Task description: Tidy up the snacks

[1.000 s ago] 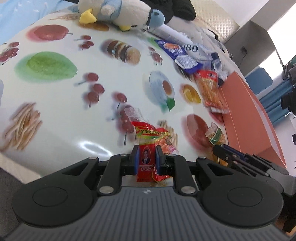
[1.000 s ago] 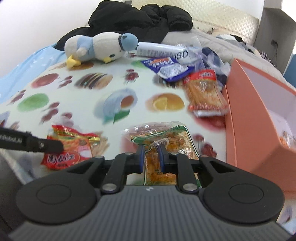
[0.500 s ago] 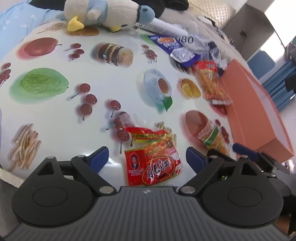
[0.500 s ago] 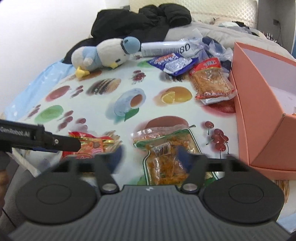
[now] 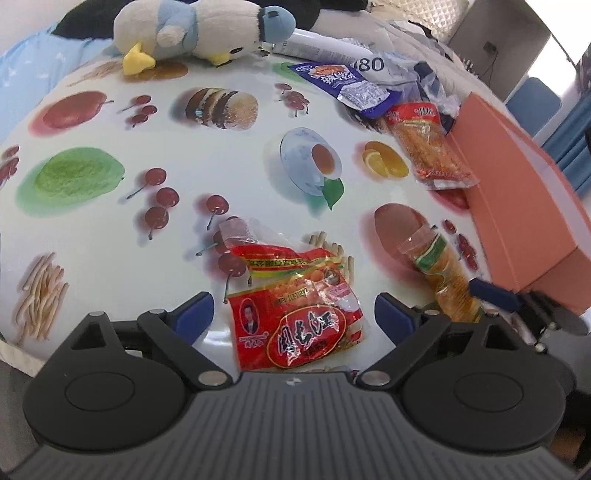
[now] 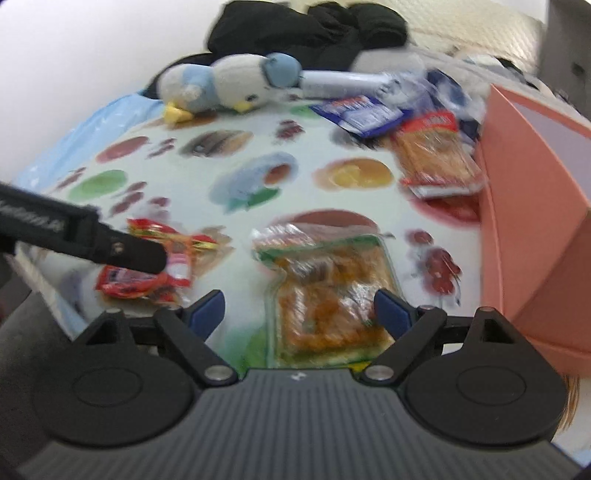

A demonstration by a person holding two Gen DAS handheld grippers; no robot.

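A red snack packet lies flat on the fruit-print cloth, between the fingers of my left gripper. Its jaws are opening and the pads stand clear of the packet. To its right, a green-edged packet of orange snacks lies between the wide-apart fingers of my right gripper, untouched by them. In the left wrist view the green-edged packet shows by a blue fingertip of the right gripper. In the blurred right wrist view a black finger of the left gripper reaches over the red packet.
An open orange box stands at the right edge of the cloth. An orange-red snack packet and a blue one lie near its far end. A plush penguin, a white tube and dark clothes sit at the back.
Both grippers went from shut on their packets to wide apart. The red and the green-edged packet were let go and now lie flat on the cloth. Both views have shifted slightly.
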